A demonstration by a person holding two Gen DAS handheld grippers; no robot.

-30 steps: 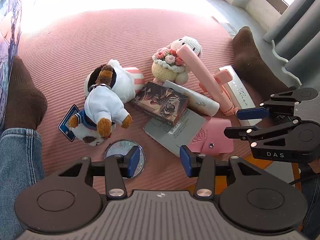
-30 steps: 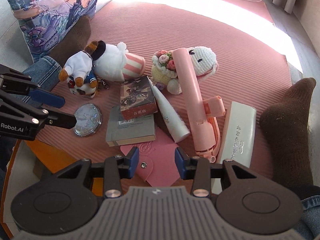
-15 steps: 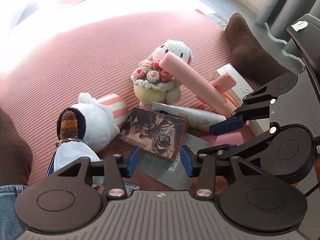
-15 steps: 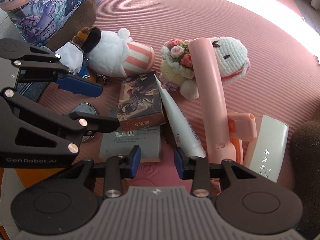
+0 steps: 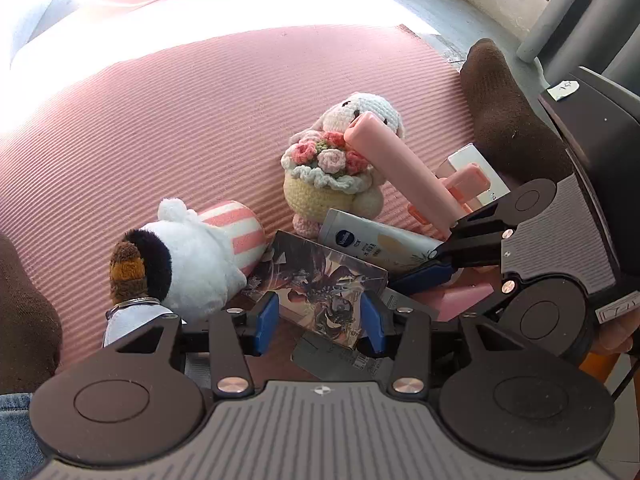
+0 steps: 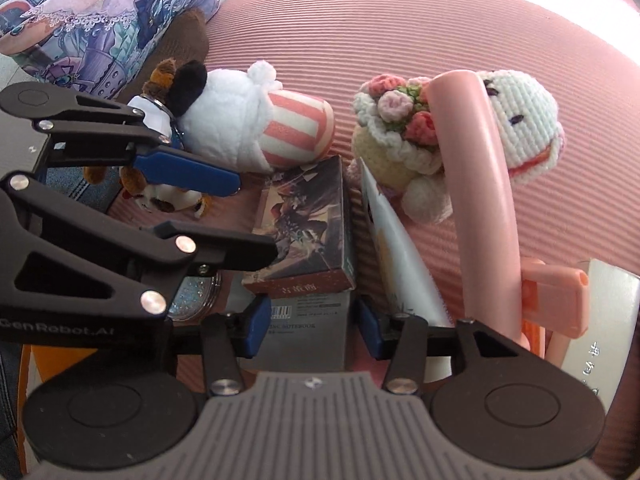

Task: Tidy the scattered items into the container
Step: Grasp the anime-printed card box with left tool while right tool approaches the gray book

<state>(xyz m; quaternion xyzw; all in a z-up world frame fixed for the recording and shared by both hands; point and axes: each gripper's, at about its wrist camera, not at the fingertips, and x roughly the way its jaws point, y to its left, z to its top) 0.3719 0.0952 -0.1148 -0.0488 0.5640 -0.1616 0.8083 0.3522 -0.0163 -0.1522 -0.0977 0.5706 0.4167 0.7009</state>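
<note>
While both hand-held grippers sit open over the pile, the dark illustrated card box (image 5: 326, 286) lies between the left one's blue pads.

Box position: flat atop a grey notebook (image 6: 308, 330) on the pink ribbed mat (image 5: 180, 120), long axis running away from the right hand-held gripper (image 6: 310, 322) and crosswise to the left hand-held gripper (image 5: 320, 320). The left appears nearer, its jaws spread to either side of the box's near corner; not yet clamped, in my judgement. The right's jaws are likewise apart, straddling the notebook edge just below the box. Adjacent: white cream tube (image 6: 396, 256), pink folding handle (image 6: 484, 200), crocheted rabbit with flower basket (image 5: 340, 160), white plush toy (image 5: 196, 256). No container can be identified for certain in either view.
</note>
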